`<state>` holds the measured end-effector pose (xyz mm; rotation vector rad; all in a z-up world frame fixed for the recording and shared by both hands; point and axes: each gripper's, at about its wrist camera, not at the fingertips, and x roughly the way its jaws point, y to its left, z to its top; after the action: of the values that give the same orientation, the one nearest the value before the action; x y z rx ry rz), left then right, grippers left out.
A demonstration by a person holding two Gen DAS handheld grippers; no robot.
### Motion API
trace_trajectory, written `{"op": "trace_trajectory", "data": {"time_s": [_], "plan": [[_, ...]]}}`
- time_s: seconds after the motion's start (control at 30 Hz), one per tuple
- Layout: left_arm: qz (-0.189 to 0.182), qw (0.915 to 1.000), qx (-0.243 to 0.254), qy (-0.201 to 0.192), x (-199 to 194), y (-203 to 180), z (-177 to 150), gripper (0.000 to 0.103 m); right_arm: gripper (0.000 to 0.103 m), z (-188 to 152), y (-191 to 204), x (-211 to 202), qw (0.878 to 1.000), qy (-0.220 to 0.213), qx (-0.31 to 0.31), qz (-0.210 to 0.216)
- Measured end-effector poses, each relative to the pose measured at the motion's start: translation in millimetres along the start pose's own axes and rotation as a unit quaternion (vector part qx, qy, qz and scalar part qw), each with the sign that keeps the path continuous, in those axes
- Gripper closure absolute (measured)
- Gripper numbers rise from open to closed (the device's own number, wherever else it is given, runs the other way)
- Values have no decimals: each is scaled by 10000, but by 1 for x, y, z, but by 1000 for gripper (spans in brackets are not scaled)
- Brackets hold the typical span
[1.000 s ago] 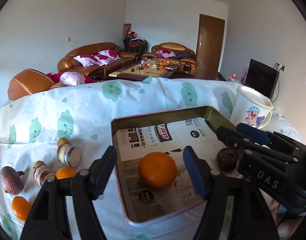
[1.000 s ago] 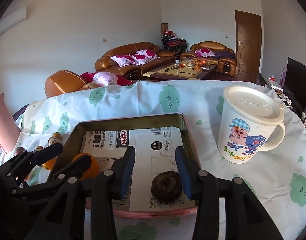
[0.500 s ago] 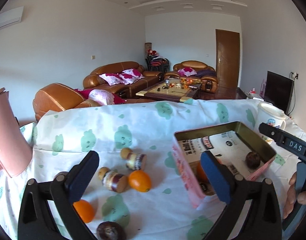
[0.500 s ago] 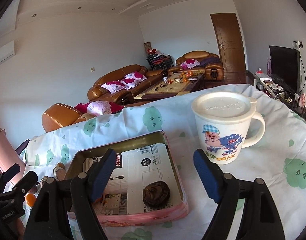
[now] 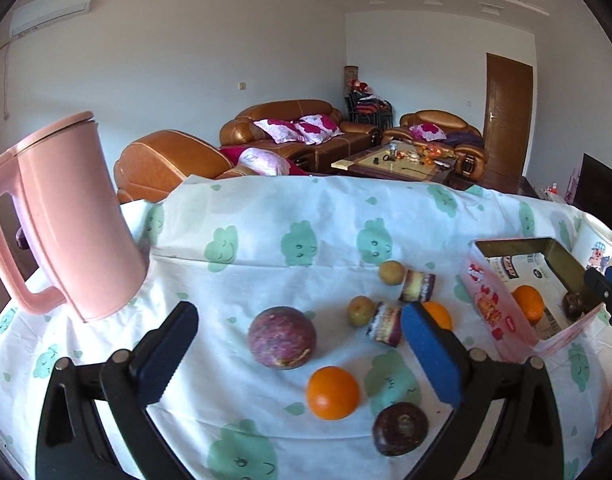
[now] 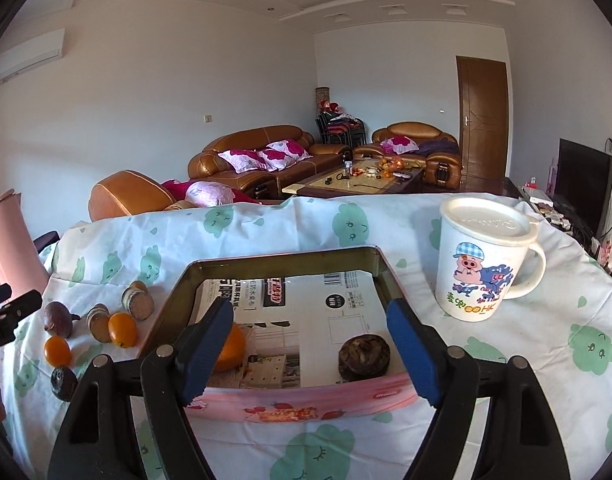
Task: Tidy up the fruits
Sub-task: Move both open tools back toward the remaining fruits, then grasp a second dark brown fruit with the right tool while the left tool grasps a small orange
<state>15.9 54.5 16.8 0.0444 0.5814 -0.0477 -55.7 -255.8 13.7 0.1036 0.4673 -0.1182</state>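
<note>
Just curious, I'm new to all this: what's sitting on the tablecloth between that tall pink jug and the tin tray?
In the left wrist view, between the pink jug and the tin tray lie loose fruits: a big purple fruit, an orange and a small dark fruit.

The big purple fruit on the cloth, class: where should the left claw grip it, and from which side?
Grip the big purple fruit across its widest middle, coming from the near side, slightly above. It is round and stands clear of the orange, and the open left claw already frames it.

Black left gripper (image 5: 297,354), blue-padded fingers (image 5: 426,350), silver screws.
</note>
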Motion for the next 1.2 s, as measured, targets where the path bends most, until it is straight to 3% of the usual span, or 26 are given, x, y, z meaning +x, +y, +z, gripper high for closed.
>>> {"op": "trace_trajectory", "data": {"time_s": [0.2, 0.5, 0.73, 0.83, 0.87, 0.97, 1.07, 1.2], "plan": [[270, 9992, -230, 177, 8, 38, -2, 0, 23, -13, 53, -19, 9972, 42, -353, 656], [337, 9984, -237, 374, 13, 67, -7, 0, 23, -38, 164, -12, 9733, 862, -1074, 1838], [390, 9986, 32, 356, 10, 62, -9, 0, 23, -50, 208, 12, 9582, 1575, -1311, 1998], [399, 9986, 107, 343, 9, 59, -8, 0, 37, -55, 213, 18, 9520, 1811, -1396, 2037], [407, 9985, 133, 335, 9, 58, -9, 0, 48, -56, 213, 20, 9497, 1899, -1402, 2059], [464, 9981, 220, 329, 10, 55, -10, 0, 63, -59, 209, 27, 9457, 2123, -1263, 2113], [487, 9978, 277, 348, 12, 53, -11, 0, 63, -58, 203, 29, 9452, 2158, -1137, 2173], [462, 9977, 321, 373, 15, 50, -13, 0, 63, -51, 194, 21, 9541, 1881, -1086, 2063]]}}
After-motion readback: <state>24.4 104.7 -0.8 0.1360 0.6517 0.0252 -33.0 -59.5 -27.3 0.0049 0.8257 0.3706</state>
